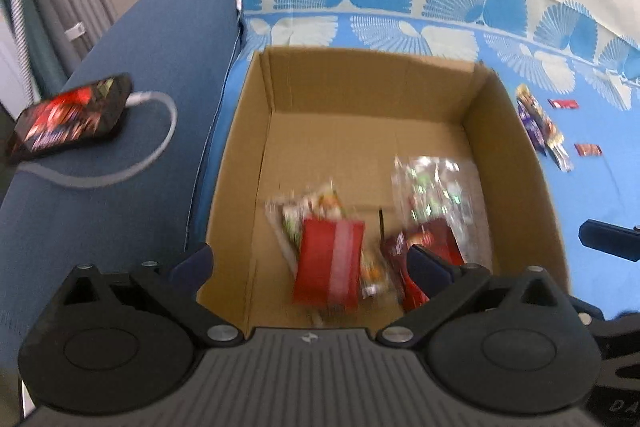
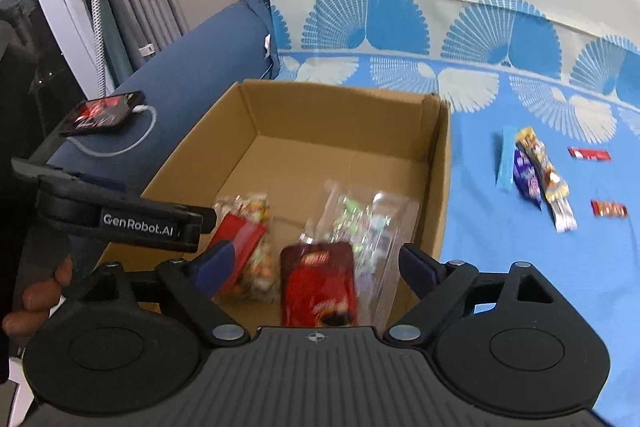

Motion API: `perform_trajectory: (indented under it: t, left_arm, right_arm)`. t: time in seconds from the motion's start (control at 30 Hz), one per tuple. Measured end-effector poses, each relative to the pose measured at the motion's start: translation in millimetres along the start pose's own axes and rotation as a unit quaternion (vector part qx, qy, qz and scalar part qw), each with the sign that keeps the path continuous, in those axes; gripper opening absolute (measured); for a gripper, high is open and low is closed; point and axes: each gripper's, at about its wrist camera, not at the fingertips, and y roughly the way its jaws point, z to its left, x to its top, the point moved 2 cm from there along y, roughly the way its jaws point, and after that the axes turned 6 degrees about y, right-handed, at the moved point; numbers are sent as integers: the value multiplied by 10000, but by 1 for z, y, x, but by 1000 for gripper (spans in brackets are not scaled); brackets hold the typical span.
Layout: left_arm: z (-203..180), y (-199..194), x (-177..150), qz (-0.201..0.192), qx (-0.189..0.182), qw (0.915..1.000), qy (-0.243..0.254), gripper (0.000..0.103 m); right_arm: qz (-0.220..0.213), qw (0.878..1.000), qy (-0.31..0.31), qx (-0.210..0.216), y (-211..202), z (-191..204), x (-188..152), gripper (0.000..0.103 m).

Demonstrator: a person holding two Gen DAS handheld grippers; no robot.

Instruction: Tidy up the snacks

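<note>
Lying in the cardboard box (image 2: 438, 163) on the blue bedspread (image 2: 520, 267): red packet (image 2: 318, 285), red-and-clear pouch (image 2: 244, 247), clear bag (image 2: 360, 223). Left tongs (image 1: 310, 259) and right tongs (image 2: 316, 263) both gape wide, empty, over it. More snacks (image 2: 536, 179) lie beside the box; phone (image 2: 102, 113) on the sofa arm.

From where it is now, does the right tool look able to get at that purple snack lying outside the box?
Probably yes. The right tool is open and empty, and the purple snack lies on bare blue cloth right of the box, with nothing on top of it.
</note>
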Motion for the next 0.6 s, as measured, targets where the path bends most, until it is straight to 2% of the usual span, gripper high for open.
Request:
perform_trajectory:
  t: [0.1,0.27,0.6]
  left_arm:
    - [-5,-24,-21,-16,206,9997,-152,103]
    - [-15,-66,-47,-387,409,9984,-15,103]
    - [-29,-132,-74,-848,238,9959,-207,103]
  right_arm:
    - [-127,9998,-23,-136,-21,12,-16,92]
    - [-502,9982,-183,-291,-60,23,-37,94]
    - [-996,9942,-271,-299,-129,35,-66,97]
